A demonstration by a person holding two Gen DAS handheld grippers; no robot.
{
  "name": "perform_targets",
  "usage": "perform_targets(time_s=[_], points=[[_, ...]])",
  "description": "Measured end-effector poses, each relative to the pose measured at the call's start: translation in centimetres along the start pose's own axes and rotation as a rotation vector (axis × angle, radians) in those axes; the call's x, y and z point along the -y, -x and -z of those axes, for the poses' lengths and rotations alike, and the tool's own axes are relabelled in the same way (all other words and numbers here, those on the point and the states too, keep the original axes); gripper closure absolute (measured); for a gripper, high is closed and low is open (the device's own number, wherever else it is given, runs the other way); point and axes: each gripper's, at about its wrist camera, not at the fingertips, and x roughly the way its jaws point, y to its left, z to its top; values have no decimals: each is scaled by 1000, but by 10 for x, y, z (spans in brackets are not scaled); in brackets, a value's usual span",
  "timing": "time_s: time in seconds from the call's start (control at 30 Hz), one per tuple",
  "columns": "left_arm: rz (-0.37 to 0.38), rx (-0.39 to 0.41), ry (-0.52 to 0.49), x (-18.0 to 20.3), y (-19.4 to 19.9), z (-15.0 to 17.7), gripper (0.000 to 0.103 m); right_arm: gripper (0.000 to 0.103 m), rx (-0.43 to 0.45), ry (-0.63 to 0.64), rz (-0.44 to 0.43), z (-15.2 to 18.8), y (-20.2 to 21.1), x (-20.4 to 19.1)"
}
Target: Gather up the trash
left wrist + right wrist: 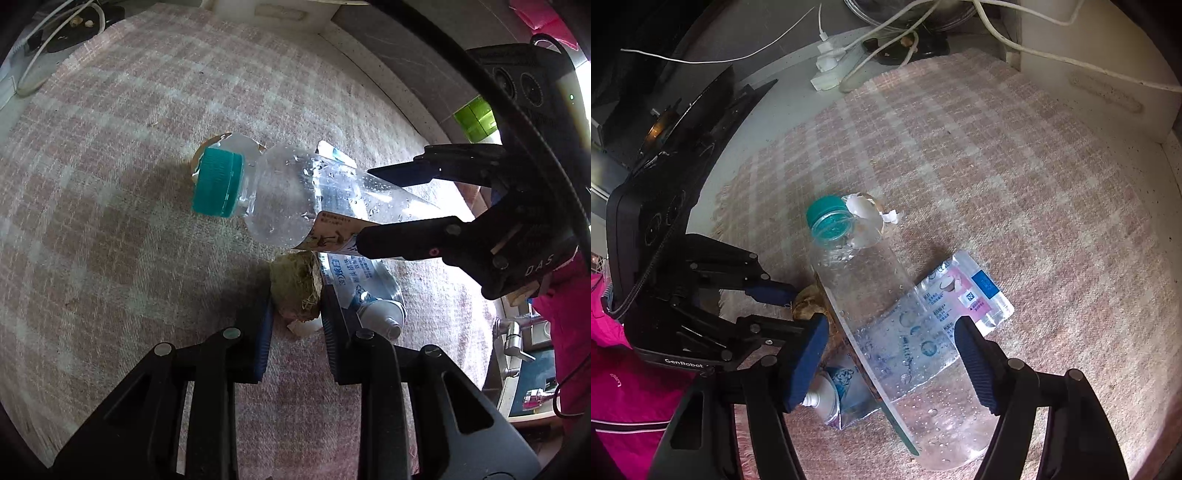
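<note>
A clear plastic bottle with a teal cap is held off the checked cloth. My right gripper is shut on the bottle around its body; it also shows in the left wrist view. My left gripper stands around a brownish lump on the cloth, its blue pads touching both sides; it also shows in the right wrist view. A squeezed pouch with a white spout lies just right of the lump. Eggshell pieces lie behind the cap.
The pink checked cloth covers the counter. A power strip with white cables sits at the back. A white wall panel stands at the back right. A sink tap is at the right edge.
</note>
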Motion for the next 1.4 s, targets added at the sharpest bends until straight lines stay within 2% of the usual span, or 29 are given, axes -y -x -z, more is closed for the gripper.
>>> perform_targets(time_s=[0.27,0.57,0.67,0.87,1.17,1.4], points=[[-10,0,0,-1,10,8,82,37,4,-4,-22,2,1,-1],[-29,12,30,-14,22,17,83,34,-59,65,20,-3,-16,-16],[-30,21,39,-17,26,19,83,36,-67,101,44,-5,-20,-25],[-36,42,31,-21,39,25,83,43,18,61,7,-6,1,-28],[-33,73,-2,-29,64,33,83,44,153,-22,-7,10,38,-47],[-36,107,-33,-36,86,39,83,45,291,-147,29,31,64,-67]])
